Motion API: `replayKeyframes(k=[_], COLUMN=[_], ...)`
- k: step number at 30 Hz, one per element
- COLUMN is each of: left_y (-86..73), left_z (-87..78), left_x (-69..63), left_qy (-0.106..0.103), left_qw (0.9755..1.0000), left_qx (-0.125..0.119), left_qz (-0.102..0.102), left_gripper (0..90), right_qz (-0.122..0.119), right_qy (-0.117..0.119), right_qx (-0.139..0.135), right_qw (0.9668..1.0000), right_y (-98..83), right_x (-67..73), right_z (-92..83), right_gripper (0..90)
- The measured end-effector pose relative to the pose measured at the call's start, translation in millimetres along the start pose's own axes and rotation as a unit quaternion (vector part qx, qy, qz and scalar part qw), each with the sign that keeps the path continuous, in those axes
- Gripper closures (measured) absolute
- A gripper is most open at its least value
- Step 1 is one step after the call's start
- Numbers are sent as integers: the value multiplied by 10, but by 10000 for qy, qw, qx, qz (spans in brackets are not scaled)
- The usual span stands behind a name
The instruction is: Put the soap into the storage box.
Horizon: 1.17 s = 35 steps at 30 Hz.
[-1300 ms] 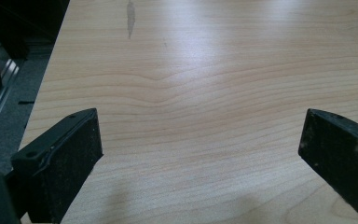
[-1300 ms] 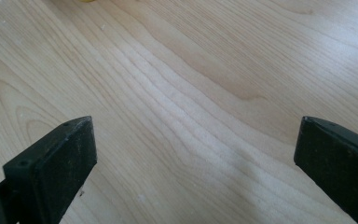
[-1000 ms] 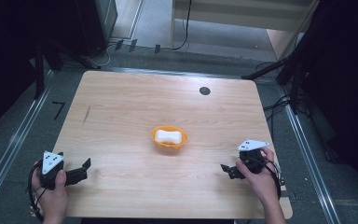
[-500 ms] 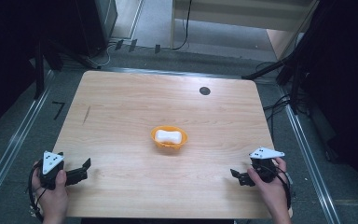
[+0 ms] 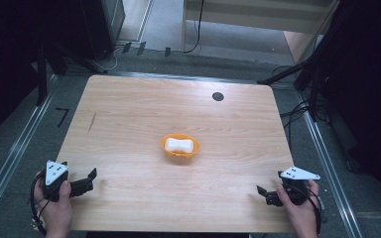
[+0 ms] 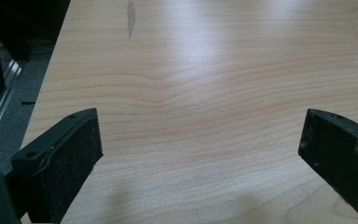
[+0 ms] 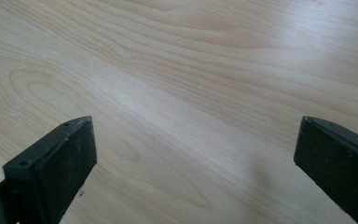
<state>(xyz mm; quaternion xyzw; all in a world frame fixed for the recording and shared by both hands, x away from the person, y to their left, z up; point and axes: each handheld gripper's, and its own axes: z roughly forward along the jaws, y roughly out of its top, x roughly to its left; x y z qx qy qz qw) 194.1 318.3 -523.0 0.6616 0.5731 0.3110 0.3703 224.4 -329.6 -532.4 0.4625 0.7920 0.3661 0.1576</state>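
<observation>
An orange dish with a white soap-like bar in it sits near the middle of the wooden table. My left gripper rests at the table's front left corner, held by a hand, jaws wide apart with nothing between them. My right gripper is at the front right corner, also open and empty. In the left gripper view the left gripper has bare wood between its jaws. The right gripper frames bare wood as well.
A small black round mark lies at the table's far right. A dark streak marks the wood at the left. Metal rails run along both sides on the floor, with cables and stands beyond the table.
My right gripper has drawn back toward the front right corner and to the right. The left gripper has barely moved.
</observation>
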Motion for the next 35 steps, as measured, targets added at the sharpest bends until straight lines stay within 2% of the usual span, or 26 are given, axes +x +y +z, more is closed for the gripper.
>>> replayKeyframes(k=[9, 19, 28, 29, 31, 35], left_y=[0, 0, 0, 0, -1, 0], left_z=[-1, 2, 1, -1, -3, -3], left_x=[-1, 3, 4, 5, 4, 8], left_qy=[6, -8, -20, -17, -7, -23], left_qw=[10000, 10000, 10000, 10000, 10000, 10000], left_qx=[1, 5, 3, 6, -3, 8], left_qz=[8, -1, 0, 9, -1, -5], left_gripper=[0, 0, 0, 0, 0, 0], right_qz=[186, 547, 833, 920, 942, 876], right_qy=[-145, -342, -421, -450, -487, -530], right_qx=[-169, -440, -697, -766, -861, -796], right_qw=[9996, 9969, 9932, 9918, 9906, 9916], right_y=[-182, -386, -501, -520, -521, -518], right_x=[-96, -174, -270, -286, -282, -260], right_z=[-164, -304, -305, -296, -300, -284], right_gripper=[0, 0, 0, 0, 0, 0])
